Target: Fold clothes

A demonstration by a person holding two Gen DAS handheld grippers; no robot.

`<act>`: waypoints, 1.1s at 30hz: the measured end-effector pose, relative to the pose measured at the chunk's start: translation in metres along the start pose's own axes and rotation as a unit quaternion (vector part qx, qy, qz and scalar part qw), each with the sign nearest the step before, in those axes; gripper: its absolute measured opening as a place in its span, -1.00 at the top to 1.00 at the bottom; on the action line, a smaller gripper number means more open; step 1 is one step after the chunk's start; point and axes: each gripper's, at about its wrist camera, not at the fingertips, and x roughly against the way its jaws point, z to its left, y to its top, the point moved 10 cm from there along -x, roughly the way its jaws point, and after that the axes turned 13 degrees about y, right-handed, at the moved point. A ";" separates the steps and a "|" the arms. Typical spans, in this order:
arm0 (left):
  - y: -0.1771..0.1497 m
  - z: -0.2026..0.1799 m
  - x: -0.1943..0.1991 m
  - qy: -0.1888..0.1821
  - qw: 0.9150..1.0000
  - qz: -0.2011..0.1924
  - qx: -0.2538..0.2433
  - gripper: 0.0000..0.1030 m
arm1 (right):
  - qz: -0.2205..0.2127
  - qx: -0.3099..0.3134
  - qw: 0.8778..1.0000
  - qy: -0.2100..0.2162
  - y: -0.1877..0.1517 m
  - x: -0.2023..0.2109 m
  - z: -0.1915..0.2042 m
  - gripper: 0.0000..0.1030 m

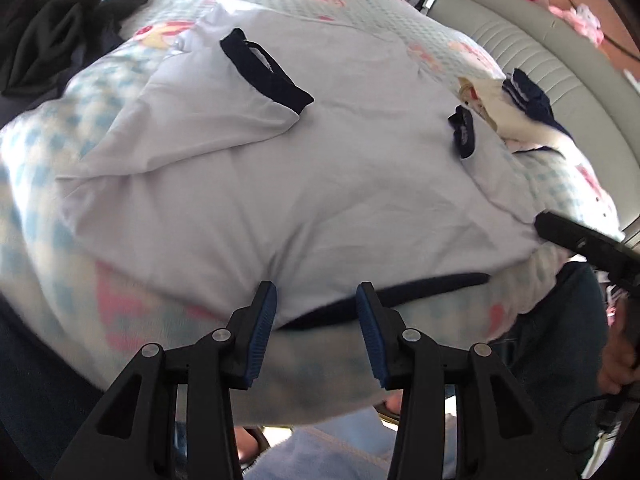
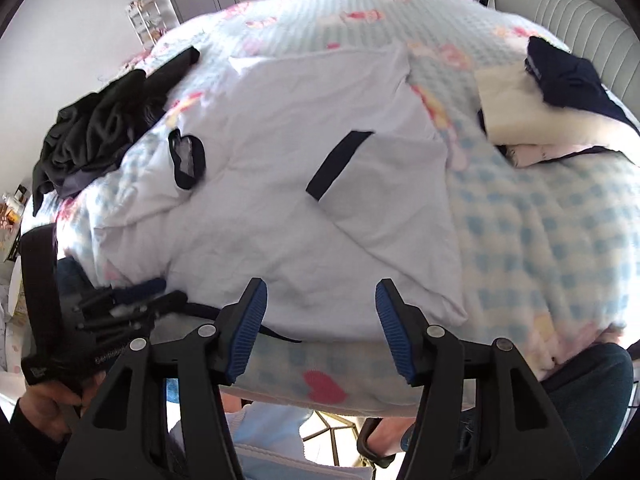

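We are hovering both grippers (image 1: 316,308) (image 2: 320,312), jaws wide and empty, over the limp white shirt's (image 1: 320,184) near navy hem (image 1: 420,288), the handiest grip.

1. My left gripper (image 1: 316,304) has its jaws spread apart, blue pads (image 1: 264,320) facing each other; nothing sits between them.
2. My right gripper (image 2: 318,308) is likewise spread wide and holds nothing.
3. A hand (image 2: 44,404) grips the left tool's handle, seen from the right wrist.

matt cotton shirt (image 1: 320,168), ribbed rubber pads (image 1: 262,336)
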 end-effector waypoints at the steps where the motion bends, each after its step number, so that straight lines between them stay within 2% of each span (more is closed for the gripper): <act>1: 0.000 0.001 0.003 -0.003 1.000 0.001 0.004 0.16 | 0.004 -0.003 1.000 -0.001 -0.004 -0.002 -0.002 -0.13; 4: -0.004 0.003 0.015 -0.012 1.000 0.000 0.016 0.15 | 0.026 -0.019 0.999 0.001 -0.017 -0.014 -0.008 -0.13; 8: -0.016 -0.004 0.039 -0.043 0.999 -0.008 0.020 0.14 | 0.019 -0.012 1.000 0.007 -0.019 -0.012 -0.004 -0.13; 14: 0.001 -0.014 0.033 0.002 1.000 -0.015 -0.013 0.08 | 0.021 0.007 1.000 0.000 -0.017 -0.024 0.001 -0.13; 16: 0.008 -0.019 0.023 0.015 1.000 -0.014 -0.021 -0.11 | 0.014 0.013 1.000 -0.009 -0.012 -0.029 0.000 -0.13; 17: 0.011 -0.022 0.018 0.021 0.999 -0.014 -0.025 -0.28 | 0.010 0.016 1.000 -0.014 -0.009 -0.031 -0.001 -0.13; 22: 0.029 -0.035 -0.008 0.051 0.998 -0.011 -0.045 -0.31 | 0.033 0.001 0.999 -0.034 -0.003 -0.064 -0.011 -0.13; 24: 0.020 -0.029 -0.012 0.052 0.998 0.002 -0.036 -0.31 | 0.027 -0.006 0.999 -0.028 -0.010 -0.065 -0.010 -0.14; 28: -0.007 -0.019 -0.010 0.047 0.997 0.018 -0.057 -0.32 | 0.026 -0.005 0.999 -0.029 -0.034 -0.060 -0.011 -0.15; 33: -0.010 -0.022 0.007 0.020 0.997 0.024 -0.071 -0.32 | 0.027 0.002 0.999 -0.022 -0.036 -0.044 -0.005 -0.15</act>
